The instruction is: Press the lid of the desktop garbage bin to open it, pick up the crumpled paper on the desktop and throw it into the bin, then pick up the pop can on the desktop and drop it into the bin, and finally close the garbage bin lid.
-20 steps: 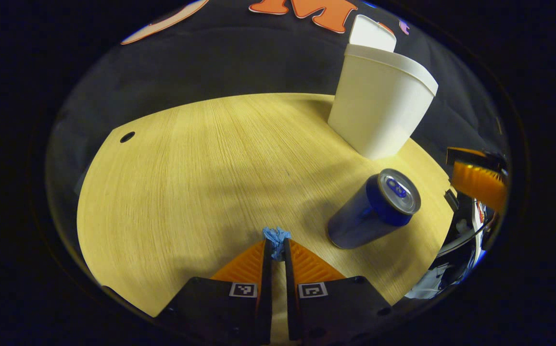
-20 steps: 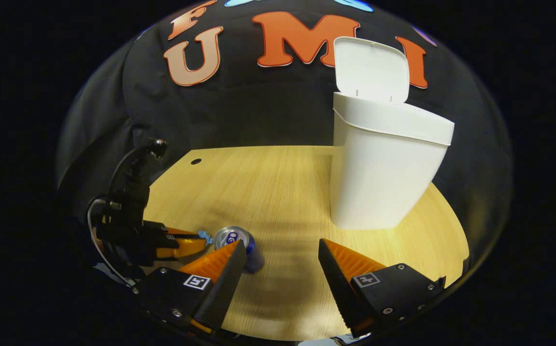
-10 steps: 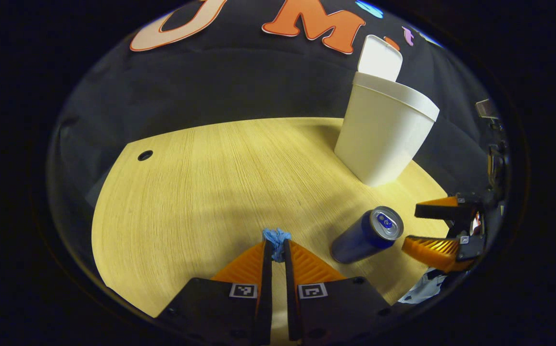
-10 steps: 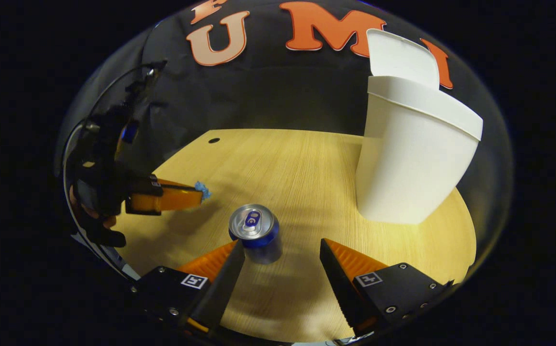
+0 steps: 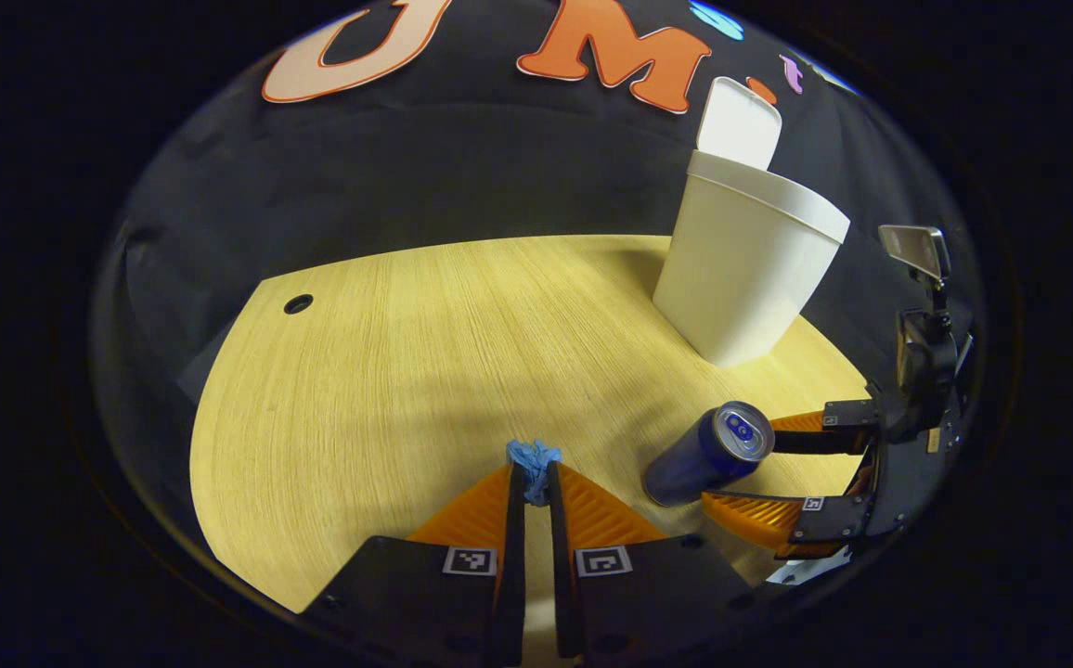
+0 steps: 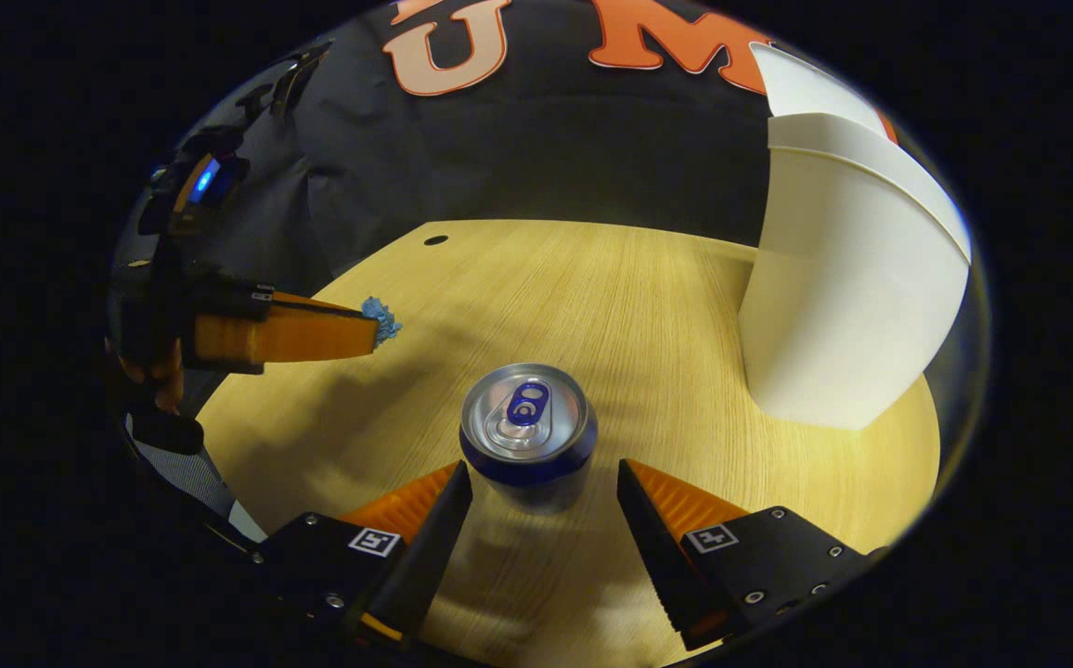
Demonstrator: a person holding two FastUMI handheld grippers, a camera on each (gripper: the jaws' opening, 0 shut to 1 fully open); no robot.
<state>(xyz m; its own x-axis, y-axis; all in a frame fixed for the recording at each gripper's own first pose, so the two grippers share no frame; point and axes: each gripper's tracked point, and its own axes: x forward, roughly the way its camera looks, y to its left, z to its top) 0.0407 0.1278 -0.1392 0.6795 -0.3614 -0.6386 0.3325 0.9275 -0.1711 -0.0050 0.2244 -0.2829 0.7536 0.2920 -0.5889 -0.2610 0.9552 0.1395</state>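
A small blue crumpled paper point(image 5: 534, 458) is pinched at the tips of my left gripper point(image 5: 534, 475), which is shut on it above the wooden desktop point(image 5: 388, 353). In the right gripper view, that left gripper point(image 6: 365, 325) hovers at the left with the paper point(image 6: 381, 319) at its tip. The blue pop can point(image 6: 527, 431) stands upright between the fingers of my open right gripper point(image 6: 544, 473), which do not touch it. From the left gripper view, the can point(image 5: 708, 453) sits between the right gripper's fingers point(image 5: 750, 515). The white bin point(image 5: 741, 269) stands behind it with its lid point(image 5: 738, 123) raised.
The bin point(image 6: 843, 297) stands at the desktop's far right, close to the edge. A small round hole point(image 5: 297, 303) marks the desktop's far left corner. A hand point(image 6: 161, 371) holds the left gripper at the left rim.
My right gripper has moved in on the can and now has a finger on each side of it. The left gripper still holds the paper and has drawn back a little.
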